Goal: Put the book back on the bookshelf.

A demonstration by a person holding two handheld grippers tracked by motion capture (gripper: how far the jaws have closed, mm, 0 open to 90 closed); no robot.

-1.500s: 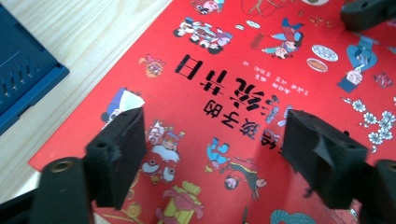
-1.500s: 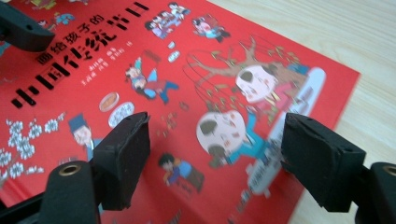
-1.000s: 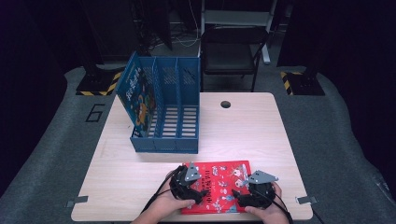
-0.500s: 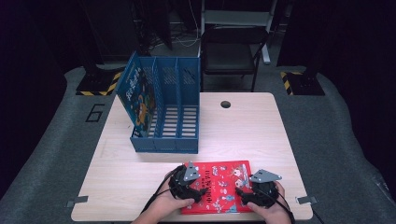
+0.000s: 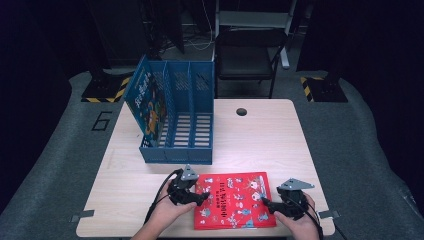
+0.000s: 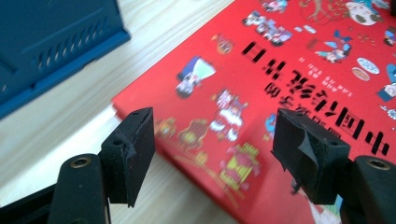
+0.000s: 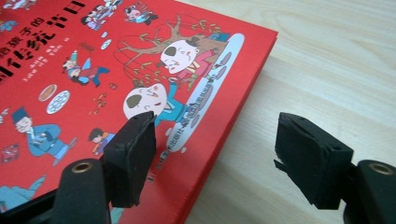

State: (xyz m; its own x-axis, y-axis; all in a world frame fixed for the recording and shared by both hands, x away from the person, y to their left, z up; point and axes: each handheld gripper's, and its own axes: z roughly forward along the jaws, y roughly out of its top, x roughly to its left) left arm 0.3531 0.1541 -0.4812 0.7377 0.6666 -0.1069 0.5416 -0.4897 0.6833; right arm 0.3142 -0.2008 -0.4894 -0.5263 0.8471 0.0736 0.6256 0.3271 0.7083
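Note:
A red picture book lies flat near the table's front edge. My left gripper is at the book's left edge, open, with its jaws spread over the red cover. My right gripper is at the book's right edge, also open; one jaw stands over the cover, the other over bare wood. Neither gripper holds anything. A blue file rack stands behind the book, with another colourful book upright in its leftmost slot.
The wooden table has a round cable hole at the back. A black chair stands beyond the far edge. The rack's blue base lies close to the left gripper.
Both grippers have shifted slightly along the book's two side edges, the right one a little toward the front. The book lies where it was.

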